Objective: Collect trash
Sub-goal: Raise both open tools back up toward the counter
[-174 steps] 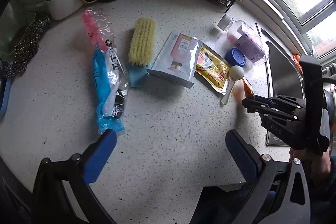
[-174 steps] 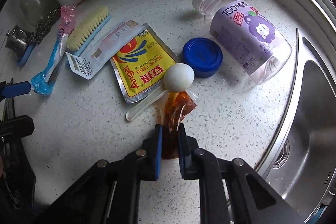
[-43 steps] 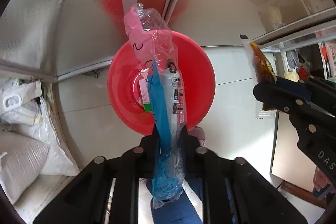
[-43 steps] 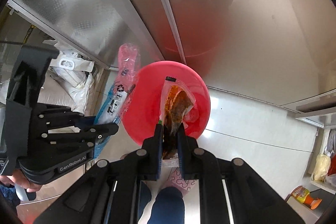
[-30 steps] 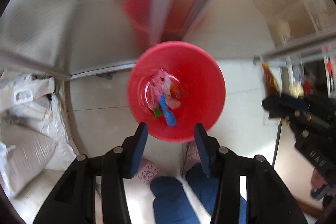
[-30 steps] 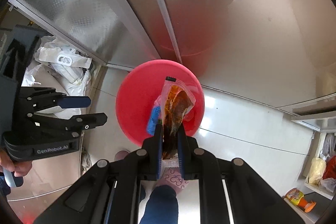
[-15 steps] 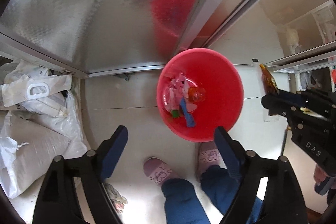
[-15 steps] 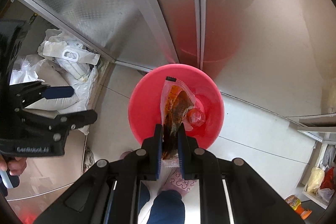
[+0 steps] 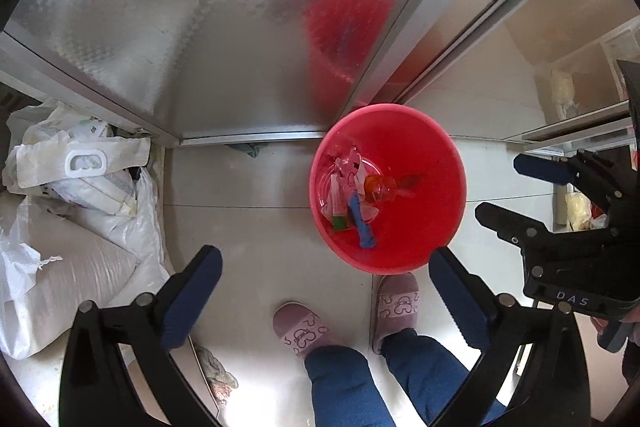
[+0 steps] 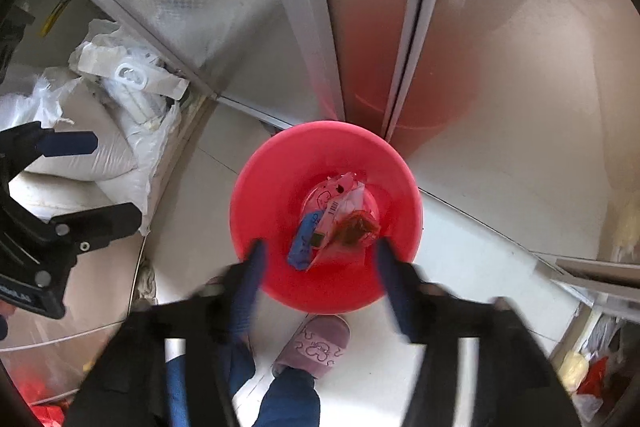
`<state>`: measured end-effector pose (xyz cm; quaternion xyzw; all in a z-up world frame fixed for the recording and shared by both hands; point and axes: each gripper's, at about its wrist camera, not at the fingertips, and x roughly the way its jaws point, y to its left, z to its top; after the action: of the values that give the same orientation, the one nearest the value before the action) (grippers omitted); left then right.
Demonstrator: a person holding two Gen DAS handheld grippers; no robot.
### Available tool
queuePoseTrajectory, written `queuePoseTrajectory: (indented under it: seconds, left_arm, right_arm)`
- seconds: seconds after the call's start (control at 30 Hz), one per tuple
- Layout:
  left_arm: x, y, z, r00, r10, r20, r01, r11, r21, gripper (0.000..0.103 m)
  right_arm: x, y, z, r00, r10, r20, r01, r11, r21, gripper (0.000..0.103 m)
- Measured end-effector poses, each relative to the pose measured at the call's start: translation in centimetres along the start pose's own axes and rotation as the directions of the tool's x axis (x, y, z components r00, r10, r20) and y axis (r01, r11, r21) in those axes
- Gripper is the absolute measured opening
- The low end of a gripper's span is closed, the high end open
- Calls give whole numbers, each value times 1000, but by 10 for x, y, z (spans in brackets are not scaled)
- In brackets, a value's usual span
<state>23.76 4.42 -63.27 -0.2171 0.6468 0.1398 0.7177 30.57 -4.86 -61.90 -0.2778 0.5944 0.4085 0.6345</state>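
Left tool (image 9: 320, 291): released, jaws spread wide, nothing between them; it hangs above the floor just left of the bin.
Right tool (image 10: 320, 267): released, jaws apart and blurred, positioned over the near rim of the bin.
Red bin (image 10: 264, 187): stands on the pale floor (image 9: 248, 227) against the metal cabinet doors (image 9: 180, 47).
Trash: the orange sauce packet (image 10: 356, 227) lies at the bin bottom, touching the pink-and-blue plastic wrapper (image 10: 308, 239).
Person: pink slippers (image 9: 304, 327) stand just beside the bin.
Left surroundings: white sacks (image 9: 68, 235) piled on the floor.
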Motion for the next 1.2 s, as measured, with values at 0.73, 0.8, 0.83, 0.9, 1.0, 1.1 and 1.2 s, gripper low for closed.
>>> queuePoseTrajectory:
  seconds: [0.73, 0.8, 0.83, 0.9, 1.0, 1.1, 1.2]
  left_arm:
    - [-268, -38, -27, 989, 37, 145, -33, 999, -31, 103]
    - [-301, -43, -31, 986, 21, 164, -15, 999, -35, 103]
    - [-317, -46, -33, 984, 21, 175, -15, 999, -36, 103]
    - [-350, -52, -37, 977, 50, 206, -41, 998, -48, 103]
    - [-394, -56, -42, 965, 48, 260, -29, 997, -75, 103]
    - [-432, -56, -44, 950, 36, 311, -2, 994, -109, 103]
    - [-462, -59, -43, 930, 83, 357, -39, 991, -129, 103]
  right_arm:
    - [-241, 28, 4, 992, -16, 123, 16, 1000, -3, 103]
    - [-272, 32, 5, 989, -17, 144, 18, 1000, -3, 103]
    - [-288, 35, 7, 988, -18, 155, 19, 1000, -6, 103]
    - [-316, 40, 8, 983, -10, 183, 13, 1000, -13, 103]
    - [-354, 44, 11, 972, 2, 233, 7, 999, -35, 103]
    - [-385, 44, 16, 964, 13, 266, -2, 999, -40, 103]
    - [-409, 42, 23, 956, 34, 290, -28, 999, -26, 103]
